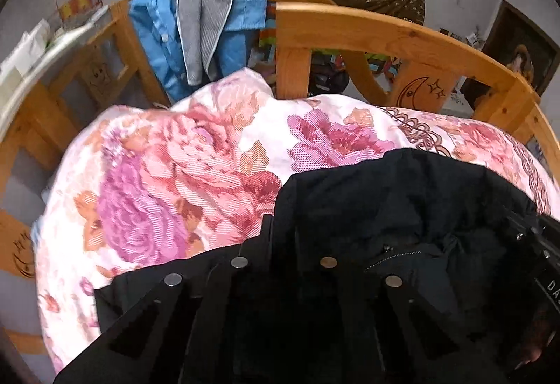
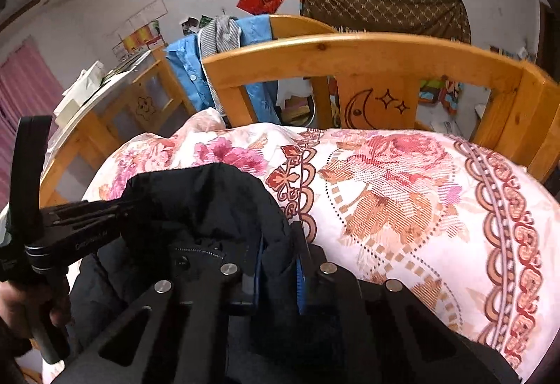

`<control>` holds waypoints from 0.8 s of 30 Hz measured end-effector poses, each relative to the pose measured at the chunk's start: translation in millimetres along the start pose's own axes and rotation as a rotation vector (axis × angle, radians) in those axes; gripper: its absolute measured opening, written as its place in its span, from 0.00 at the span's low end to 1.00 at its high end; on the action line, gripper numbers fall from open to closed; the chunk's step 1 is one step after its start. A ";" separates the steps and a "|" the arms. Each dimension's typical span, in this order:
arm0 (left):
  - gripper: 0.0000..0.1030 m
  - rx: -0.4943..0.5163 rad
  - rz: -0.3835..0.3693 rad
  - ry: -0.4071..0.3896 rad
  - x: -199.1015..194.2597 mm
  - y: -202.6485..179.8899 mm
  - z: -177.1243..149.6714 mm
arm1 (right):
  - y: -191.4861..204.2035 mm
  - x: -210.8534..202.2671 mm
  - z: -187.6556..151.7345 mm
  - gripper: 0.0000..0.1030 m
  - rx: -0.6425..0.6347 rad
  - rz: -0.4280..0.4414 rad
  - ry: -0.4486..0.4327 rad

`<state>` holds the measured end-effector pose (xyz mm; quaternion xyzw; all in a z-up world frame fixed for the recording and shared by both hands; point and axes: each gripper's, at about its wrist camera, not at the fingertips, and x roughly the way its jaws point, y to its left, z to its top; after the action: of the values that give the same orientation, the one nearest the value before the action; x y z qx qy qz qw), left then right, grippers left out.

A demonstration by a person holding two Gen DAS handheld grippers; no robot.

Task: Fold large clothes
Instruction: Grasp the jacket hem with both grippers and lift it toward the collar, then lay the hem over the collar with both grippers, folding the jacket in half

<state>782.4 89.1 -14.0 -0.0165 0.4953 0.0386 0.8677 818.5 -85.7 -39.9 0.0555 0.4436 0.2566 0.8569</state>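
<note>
A black padded jacket (image 1: 402, 202) lies bunched on a floral quilt (image 1: 182, 167) on the bed. My left gripper (image 1: 283, 244) is shut on the jacket's fabric, which covers its fingers. In the right wrist view the jacket (image 2: 210, 205) fills the lower left. My right gripper (image 2: 280, 265) is shut on a fold of the jacket between its blue-padded fingers (image 2: 300, 275). The left gripper's body (image 2: 70, 226) shows at the left edge, its tips buried in the same jacket. The right gripper's body (image 1: 539, 244) shows at the right edge of the left wrist view.
A wooden bed rail (image 2: 367, 58) with a moon and stars carving runs behind the quilt (image 2: 402, 195). A blue shirt (image 1: 154, 34) and a grey striped garment (image 1: 206, 20) hang over the rail. A brown patterned cloth (image 2: 385, 9) hangs on the wall.
</note>
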 end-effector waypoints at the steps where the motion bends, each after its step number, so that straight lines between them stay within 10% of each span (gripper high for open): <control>1: 0.06 0.014 0.010 -0.016 -6.8 -2.9 -1.8 | 0.7 -4.5 -1.3 0.12 0.001 -0.001 -0.006; 24: 0.03 0.076 -0.132 -0.187 -175.6 14.2 -141.3 | 72.5 -149.6 -122.5 0.10 -0.163 -0.002 -0.180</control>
<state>571.0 84.9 65.5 -0.0125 0.4110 -0.0360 0.9109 622.6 -112.6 19.5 0.0081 0.3426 0.2848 0.8952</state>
